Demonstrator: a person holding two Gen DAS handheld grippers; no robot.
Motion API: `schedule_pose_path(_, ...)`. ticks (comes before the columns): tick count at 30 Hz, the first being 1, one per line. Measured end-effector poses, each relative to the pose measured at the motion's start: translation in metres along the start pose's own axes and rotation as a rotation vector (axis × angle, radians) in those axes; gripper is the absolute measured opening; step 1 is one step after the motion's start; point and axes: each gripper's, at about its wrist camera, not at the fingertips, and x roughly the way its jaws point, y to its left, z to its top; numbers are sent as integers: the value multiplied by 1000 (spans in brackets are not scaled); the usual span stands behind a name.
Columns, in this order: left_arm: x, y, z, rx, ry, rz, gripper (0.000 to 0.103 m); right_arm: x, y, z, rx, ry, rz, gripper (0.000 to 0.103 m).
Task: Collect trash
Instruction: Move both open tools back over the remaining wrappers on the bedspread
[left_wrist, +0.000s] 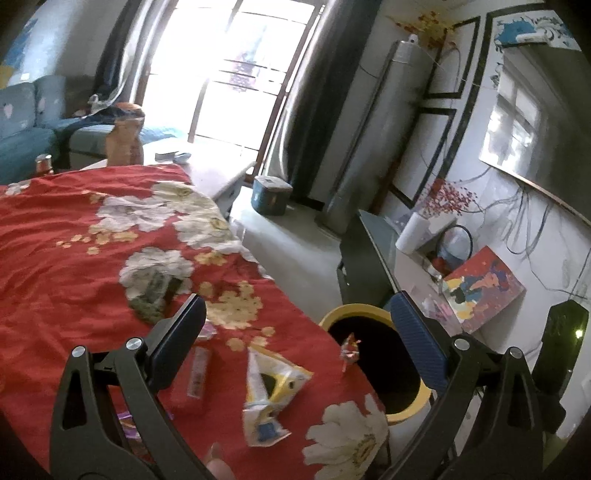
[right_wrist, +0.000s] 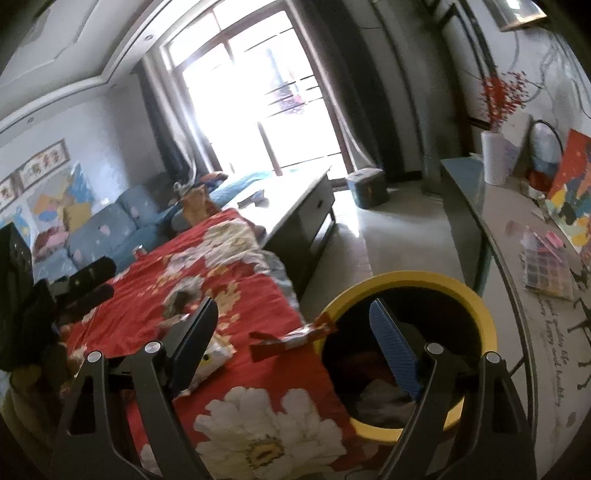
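Red floral cloth (left_wrist: 74, 236); bin (right_wrist: 476, 295) contents dim; wrapper (right_wrist: 295, 334) blurred.

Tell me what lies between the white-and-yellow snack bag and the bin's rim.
In the left wrist view, bare red floral cloth separates the snack bag from the yellow bin rim; one small twisted candy wrapper sits at the cloth's edge.

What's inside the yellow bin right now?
The bin has a dark liner; the right wrist view shows crumpled white and reddish trash at the bottom. The right gripper finger covers part of it, so the rest cannot be seen.
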Motion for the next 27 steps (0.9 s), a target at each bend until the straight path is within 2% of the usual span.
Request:
schedule_pose_path(15, -41, 63, -4, -38, -34, 136, 92, 27, 58, -22, -124, 93, 82, 81)
schedule_pose_path(21, -51, 93, -13, -54, 0, 189, 92, 43, 95, -39, -212, 158, 136, 81)
schedule_pose_path(27, -57, 118, -27, -85, 37, 229, 92, 69, 119, -61, -271, 240, 139, 81)
